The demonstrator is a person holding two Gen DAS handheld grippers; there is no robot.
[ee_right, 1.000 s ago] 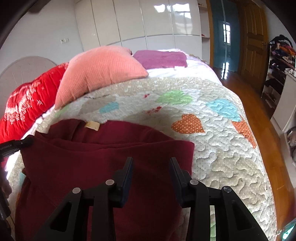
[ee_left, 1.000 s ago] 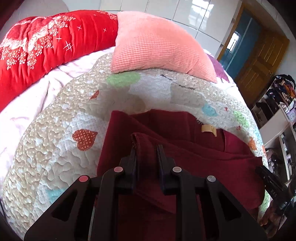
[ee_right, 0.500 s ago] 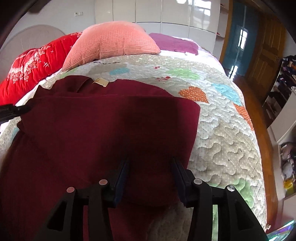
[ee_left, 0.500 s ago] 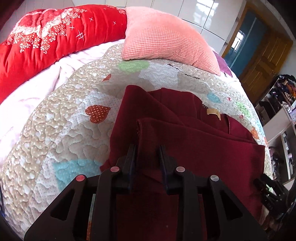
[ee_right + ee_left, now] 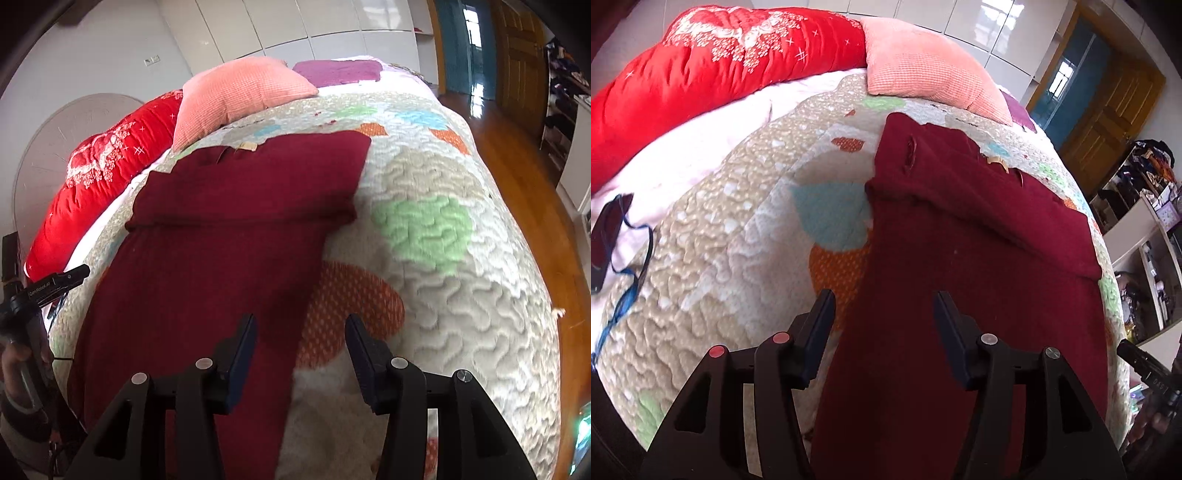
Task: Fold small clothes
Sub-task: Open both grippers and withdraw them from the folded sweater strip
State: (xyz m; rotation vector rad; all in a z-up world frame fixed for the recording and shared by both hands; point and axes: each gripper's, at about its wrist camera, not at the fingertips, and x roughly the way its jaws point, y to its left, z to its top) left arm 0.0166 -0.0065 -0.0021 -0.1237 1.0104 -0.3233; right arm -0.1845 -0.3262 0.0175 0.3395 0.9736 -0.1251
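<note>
A dark red garment (image 5: 960,266) (image 5: 221,251) lies on the quilted bedspread (image 5: 738,258) (image 5: 461,277), its far part folded back over itself with a tan label near the collar. My left gripper (image 5: 882,308) hovers over the garment's left edge; its jaws are opening and hold nothing. My right gripper (image 5: 300,332) hovers over the garment's right edge with jaws opening, also holding nothing. The left gripper's black finger (image 5: 62,278) and the person's hand show at the left of the right wrist view. The right gripper's tip (image 5: 1141,363) shows at the lower right of the left wrist view.
A pink pillow (image 5: 923,70) (image 5: 236,96), a red duvet (image 5: 701,74) (image 5: 103,173) and a purple cloth (image 5: 338,72) lie at the bed's far end. A dark item with blue cord (image 5: 613,232) lies left. Shelves (image 5: 1145,240) and wooden floor (image 5: 517,155) flank the bed's right side.
Both grippers pulled back toward the near end of the bed. The left gripper let go of the folded red fabric and opened wide. The right gripper's jaws widened a little.
</note>
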